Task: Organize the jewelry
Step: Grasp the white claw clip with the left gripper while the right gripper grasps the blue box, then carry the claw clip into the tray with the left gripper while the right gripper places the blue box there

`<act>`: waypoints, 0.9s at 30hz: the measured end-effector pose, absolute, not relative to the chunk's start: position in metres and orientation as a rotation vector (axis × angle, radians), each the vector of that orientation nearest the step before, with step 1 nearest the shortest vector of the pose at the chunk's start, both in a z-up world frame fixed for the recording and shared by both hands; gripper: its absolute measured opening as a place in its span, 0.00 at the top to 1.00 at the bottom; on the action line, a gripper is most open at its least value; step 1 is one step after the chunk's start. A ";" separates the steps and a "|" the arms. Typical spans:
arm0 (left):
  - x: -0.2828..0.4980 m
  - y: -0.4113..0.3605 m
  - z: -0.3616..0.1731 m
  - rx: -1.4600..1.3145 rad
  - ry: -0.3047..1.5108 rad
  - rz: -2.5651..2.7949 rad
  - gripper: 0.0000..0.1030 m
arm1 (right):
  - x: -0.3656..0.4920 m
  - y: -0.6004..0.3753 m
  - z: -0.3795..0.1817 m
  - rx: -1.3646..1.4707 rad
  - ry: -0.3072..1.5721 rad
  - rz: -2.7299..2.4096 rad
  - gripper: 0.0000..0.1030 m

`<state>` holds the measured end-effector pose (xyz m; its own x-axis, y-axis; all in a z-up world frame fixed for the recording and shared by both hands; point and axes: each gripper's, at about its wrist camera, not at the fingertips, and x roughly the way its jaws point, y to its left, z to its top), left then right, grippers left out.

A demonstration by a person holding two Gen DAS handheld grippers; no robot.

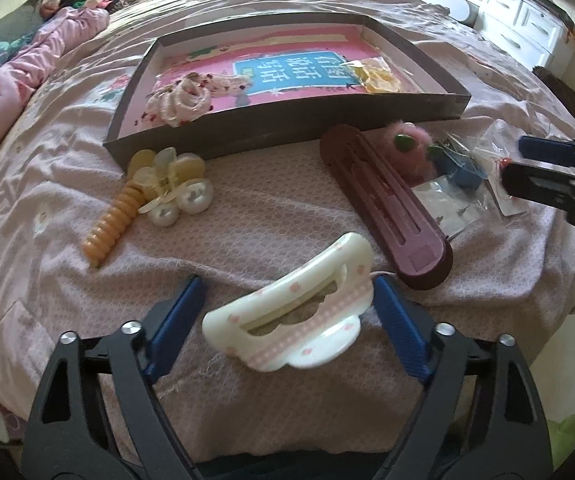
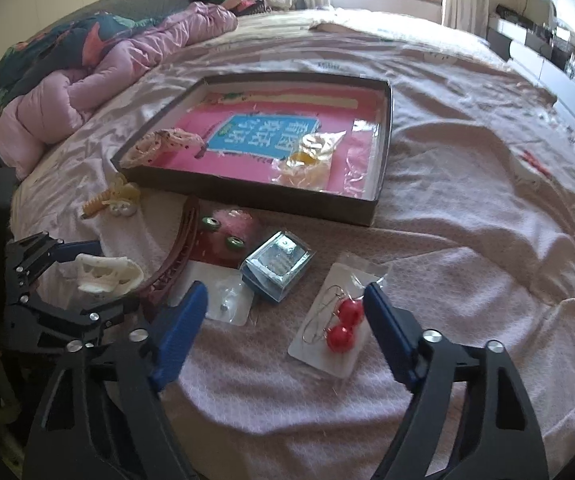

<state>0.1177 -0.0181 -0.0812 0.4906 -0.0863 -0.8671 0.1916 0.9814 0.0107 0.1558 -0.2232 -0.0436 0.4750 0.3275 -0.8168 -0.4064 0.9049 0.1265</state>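
A shallow dark box [image 1: 287, 136] [image 2: 255, 196] with a pink lining lies on the bed and holds a floral scrunchie [image 1: 183, 100] and a yellow bagged item [image 1: 375, 74]. My left gripper [image 1: 287, 308] is open with a white hair clip with pink dots [image 1: 287, 316] [image 2: 107, 274] lying between its fingers. My right gripper [image 2: 285, 320] [image 1: 527, 164] is open around a packet of red ball earrings [image 2: 341, 326]. A dark red hair clip [image 1: 387, 208], a pink fluffy clip [image 2: 227, 228], a blue box [image 2: 277, 268] and an ear-stud packet [image 2: 223, 300] lie between the grippers.
A yellow spiral hair tie [image 1: 107, 224] and pearl and yellow clips [image 1: 175, 184] lie left of the box front. A pink quilt [image 2: 99, 80] is bunched at the far left. White drawers [image 1: 527, 20] stand at the right beyond the bed.
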 end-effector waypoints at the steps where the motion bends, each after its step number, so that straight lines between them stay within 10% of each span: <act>1: 0.119 -0.018 -0.081 0.114 1.044 -0.173 0.30 | 0.159 -0.222 -0.046 -0.079 0.988 0.452 0.33; 4: 0.122 -0.017 -0.080 0.113 1.041 -0.175 0.44 | 0.165 -0.217 -0.050 -0.061 1.011 0.467 0.39; 27: 0.112 -0.003 -0.046 -0.012 0.966 -0.220 0.44 | 0.188 -0.213 -0.064 0.009 1.016 0.435 0.63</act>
